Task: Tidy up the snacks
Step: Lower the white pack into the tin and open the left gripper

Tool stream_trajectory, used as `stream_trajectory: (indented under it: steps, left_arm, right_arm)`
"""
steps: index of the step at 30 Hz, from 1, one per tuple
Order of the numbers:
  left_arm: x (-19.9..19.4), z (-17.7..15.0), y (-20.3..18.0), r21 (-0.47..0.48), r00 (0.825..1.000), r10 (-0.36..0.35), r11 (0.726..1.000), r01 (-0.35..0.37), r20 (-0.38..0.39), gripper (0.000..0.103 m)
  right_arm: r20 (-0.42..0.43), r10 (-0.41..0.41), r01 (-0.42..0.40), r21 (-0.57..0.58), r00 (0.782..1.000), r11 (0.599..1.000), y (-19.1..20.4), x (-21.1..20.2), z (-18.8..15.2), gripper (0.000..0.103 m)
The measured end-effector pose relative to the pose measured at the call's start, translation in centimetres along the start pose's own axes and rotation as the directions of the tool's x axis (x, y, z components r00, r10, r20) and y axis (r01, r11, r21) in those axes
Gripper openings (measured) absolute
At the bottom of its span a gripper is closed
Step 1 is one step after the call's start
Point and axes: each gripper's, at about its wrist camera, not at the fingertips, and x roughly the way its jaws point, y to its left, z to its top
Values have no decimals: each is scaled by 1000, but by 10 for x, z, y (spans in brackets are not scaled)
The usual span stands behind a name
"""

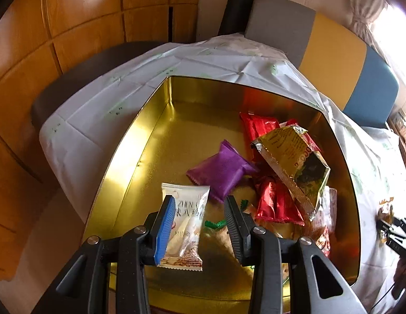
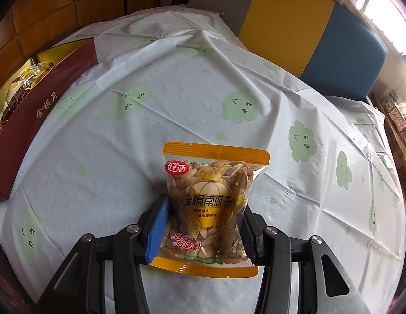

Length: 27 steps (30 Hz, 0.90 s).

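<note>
Over my gold tin (image 1: 155, 120), my left gripper (image 1: 200, 204) is spread, one white packet (image 1: 185, 225) against its blue pad only. Right of the tin, my right gripper (image 2: 204, 210) pinches one seed packet (image 2: 210, 204).

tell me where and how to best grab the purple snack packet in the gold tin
Grip the purple packet across its puffed middle, coming from above with a finger on each long side. It lies flat on the floor of the gold tin; its left side is bare, while its right end touches the piled red and gold wrappers. Its crimped ends are thin and would likely slip.
</note>
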Motion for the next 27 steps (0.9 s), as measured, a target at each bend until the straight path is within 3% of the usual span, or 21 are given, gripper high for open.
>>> stream_trajectory:
  steps: [12, 22, 27]
  left_arm:
    - [-36, -6, -16, 74, 995, -11, 997, 3, 101, 39]
    - [-52, -7, -11, 58, 988, -15, 998, 6, 155, 39]
    - [-52, -8, -9, 56, 988, -18, 998, 9, 156, 39]
  right_arm:
    - [-8, -13, 13, 1, 1000, 1000, 4, 3, 0, 49]
    - [-53, -37, 38, 11, 998, 999, 10, 7, 11, 47]
    - [-37, 5, -3, 34, 999, 999, 14, -1, 18, 44]
